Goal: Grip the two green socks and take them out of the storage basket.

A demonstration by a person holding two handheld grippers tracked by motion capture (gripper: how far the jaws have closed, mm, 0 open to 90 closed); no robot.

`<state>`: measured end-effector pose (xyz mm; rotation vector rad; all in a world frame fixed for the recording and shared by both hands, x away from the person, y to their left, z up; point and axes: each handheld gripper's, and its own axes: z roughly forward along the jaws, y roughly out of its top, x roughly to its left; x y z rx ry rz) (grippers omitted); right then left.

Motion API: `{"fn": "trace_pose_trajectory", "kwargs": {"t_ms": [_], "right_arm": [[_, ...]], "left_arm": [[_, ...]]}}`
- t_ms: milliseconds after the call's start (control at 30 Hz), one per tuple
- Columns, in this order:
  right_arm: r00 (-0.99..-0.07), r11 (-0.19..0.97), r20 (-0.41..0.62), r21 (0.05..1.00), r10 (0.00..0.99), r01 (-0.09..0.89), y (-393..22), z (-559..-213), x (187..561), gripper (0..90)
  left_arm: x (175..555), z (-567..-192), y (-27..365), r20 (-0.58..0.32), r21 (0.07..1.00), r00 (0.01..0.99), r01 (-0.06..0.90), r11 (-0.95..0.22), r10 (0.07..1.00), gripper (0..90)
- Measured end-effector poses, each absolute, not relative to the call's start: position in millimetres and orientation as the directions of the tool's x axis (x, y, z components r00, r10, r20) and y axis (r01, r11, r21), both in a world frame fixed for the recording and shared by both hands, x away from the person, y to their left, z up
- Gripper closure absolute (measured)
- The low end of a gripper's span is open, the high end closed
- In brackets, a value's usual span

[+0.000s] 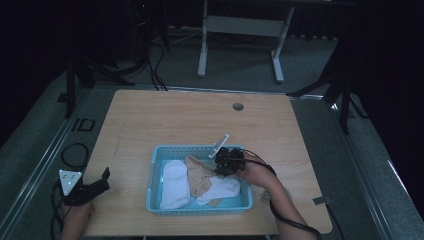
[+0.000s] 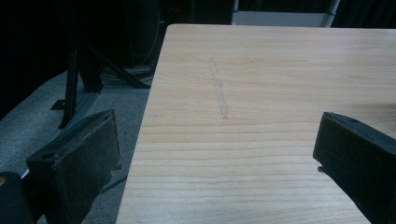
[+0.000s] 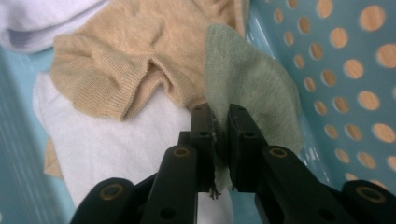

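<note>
Green sock [image 3: 252,88]: lying in blue basket [image 3: 355,70], against its perforated wall.
Right gripper [image 3: 221,140]: pinching its edge.
Left gripper [image 2: 219,154]: wide apart over counter [image 2: 261,70].
Advice: I'd lift slowly, shedding tan sock [image 3: 126,70].

I work in what looks like a lab or recording studio. My plain wooden worktop [image 1: 190,125] stands on grey carpet [image 1: 240,60], ringed by dark curtains. Black stand legs [image 1: 80,80] and loose cables [image 1: 155,65] sit at the edges, and a white-framed desk [image 1: 240,30] stands behind in the gloom.
</note>
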<state>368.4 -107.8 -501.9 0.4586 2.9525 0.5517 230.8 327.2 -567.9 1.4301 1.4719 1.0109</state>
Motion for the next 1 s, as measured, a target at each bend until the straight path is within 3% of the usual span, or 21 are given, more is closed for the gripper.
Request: {"fn": "trace_pose_trajectory", "kwargs": {"t_ms": [1000], "right_arm": [[-0.964,0.809,-0.077,0.563,0.254,0.169,-139,-418,339,84.4]], "left_arm": [[231,-568,327,-0.023,0.942,-0.013,0.335,0.026,1.0,0.4]]}}
